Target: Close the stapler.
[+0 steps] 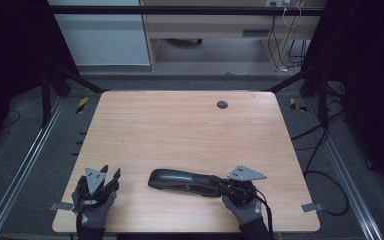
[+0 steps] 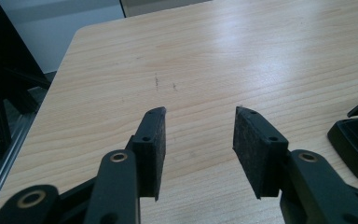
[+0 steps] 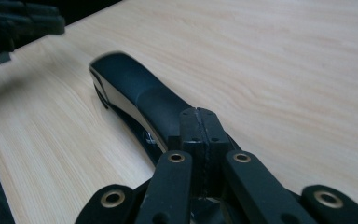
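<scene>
We see a light wood-grain table (image 1: 180, 125) on grey floor. Left gripper (image 1: 111, 176) spread, over bare wood at the near-left. Long black stapler (image 1: 180, 181) lies near-centre; right gripper (image 1: 219, 183) jaws pressed together at its rear end.

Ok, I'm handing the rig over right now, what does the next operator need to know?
Right tool: jaws pressed together at the rear end of the black stapler; whether they pinch part of it cannot be told.
Left tool: open, empty, above the table left of the stapler, apart from it.
Stapler: lying lengthwise near the front edge.
Done: right tool is at the stapler.
Left: probably bring in the left tool, then work the stapler.
</scene>
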The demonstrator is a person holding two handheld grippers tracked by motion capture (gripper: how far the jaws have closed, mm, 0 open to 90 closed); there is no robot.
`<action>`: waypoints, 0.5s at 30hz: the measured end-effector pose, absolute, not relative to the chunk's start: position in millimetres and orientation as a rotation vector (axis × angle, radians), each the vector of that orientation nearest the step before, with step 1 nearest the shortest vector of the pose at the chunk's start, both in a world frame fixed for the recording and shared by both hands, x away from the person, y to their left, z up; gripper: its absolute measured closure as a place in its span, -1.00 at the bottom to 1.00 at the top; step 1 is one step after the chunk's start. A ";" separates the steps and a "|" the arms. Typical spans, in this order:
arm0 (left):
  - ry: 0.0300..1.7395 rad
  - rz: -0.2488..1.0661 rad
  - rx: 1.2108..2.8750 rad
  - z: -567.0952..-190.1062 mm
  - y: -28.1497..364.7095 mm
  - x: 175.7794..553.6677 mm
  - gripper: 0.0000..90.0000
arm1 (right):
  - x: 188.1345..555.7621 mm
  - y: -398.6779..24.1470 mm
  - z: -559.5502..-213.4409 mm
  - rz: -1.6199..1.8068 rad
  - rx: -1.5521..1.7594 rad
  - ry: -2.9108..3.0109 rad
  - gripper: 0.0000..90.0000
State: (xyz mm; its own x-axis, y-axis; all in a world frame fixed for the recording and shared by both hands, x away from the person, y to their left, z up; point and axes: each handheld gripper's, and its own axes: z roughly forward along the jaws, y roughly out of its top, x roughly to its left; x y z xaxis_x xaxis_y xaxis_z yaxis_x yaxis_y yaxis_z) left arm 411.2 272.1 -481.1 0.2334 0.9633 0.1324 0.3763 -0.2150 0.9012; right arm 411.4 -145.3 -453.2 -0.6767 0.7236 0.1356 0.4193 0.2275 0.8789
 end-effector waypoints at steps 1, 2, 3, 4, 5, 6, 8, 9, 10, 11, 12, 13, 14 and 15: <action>1.249 0.957 1.733 -481.2 272.3 411.3 0.19 | 411.5 -146.8 -449.0 1.483 1.062 2.185 1.00; 1.249 0.956 1.733 -481.2 272.7 411.5 0.18 | 411.8 -147.4 -443.6 1.511 1.056 2.164 1.00; 1.250 0.952 1.732 -481.3 272.9 411.7 0.18 | 412.5 -146.8 -438.7 1.479 1.047 2.144 1.00; 1.250 0.949 1.733 -481.3 273.1 411.7 0.17 | 414.3 -147.1 -435.3 1.475 1.034 2.134 1.00; 1.250 0.947 1.732 -481.3 273.3 411.6 0.17 | 415.8 -148.5 -433.0 1.490 1.040 2.113 1.00; 1.249 0.944 1.732 -481.2 273.7 411.6 0.16 | 416.9 -150.2 -431.2 1.500 1.044 2.084 1.00; 1.248 0.940 1.730 -481.1 274.4 411.7 0.15 | 418.1 -154.4 -428.9 1.516 1.074 2.047 0.96; 1.248 0.934 1.730 -481.1 274.6 411.8 0.15 | 418.9 -157.1 -428.9 1.522 1.086 2.013 0.86; 1.246 0.928 1.731 -481.1 274.9 411.9 0.15 | 420.0 -160.8 -429.2 1.515 1.100 1.994 0.84; 1.244 0.924 1.734 -481.1 275.2 412.0 0.14 | 421.6 -164.7 -429.9 1.506 1.125 1.984 0.80; 1.242 0.919 1.736 -481.1 275.4 412.1 0.13 | 423.4 -169.1 -431.1 1.489 1.143 1.970 0.75; 1.240 0.912 1.740 -481.1 275.7 412.4 0.13 | 425.6 -174.4 -432.6 1.466 1.165 1.958 0.68; 1.240 0.906 1.742 -481.3 276.0 412.8 0.12 | 427.9 -180.3 -434.4 1.449 1.194 1.939 0.63; 1.241 0.900 1.743 -481.5 276.2 413.3 0.12 | 430.3 -186.8 -436.5 1.436 1.220 1.919 0.56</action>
State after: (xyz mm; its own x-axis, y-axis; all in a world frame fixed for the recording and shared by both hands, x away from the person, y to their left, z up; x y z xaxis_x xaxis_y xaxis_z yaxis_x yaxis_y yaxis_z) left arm 413.3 276.2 -481.5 0.2662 0.9588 0.0988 0.3917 -0.2013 0.8978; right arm 430.3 -186.8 -436.5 -0.5085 0.8482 0.1484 0.3815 0.0674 0.9219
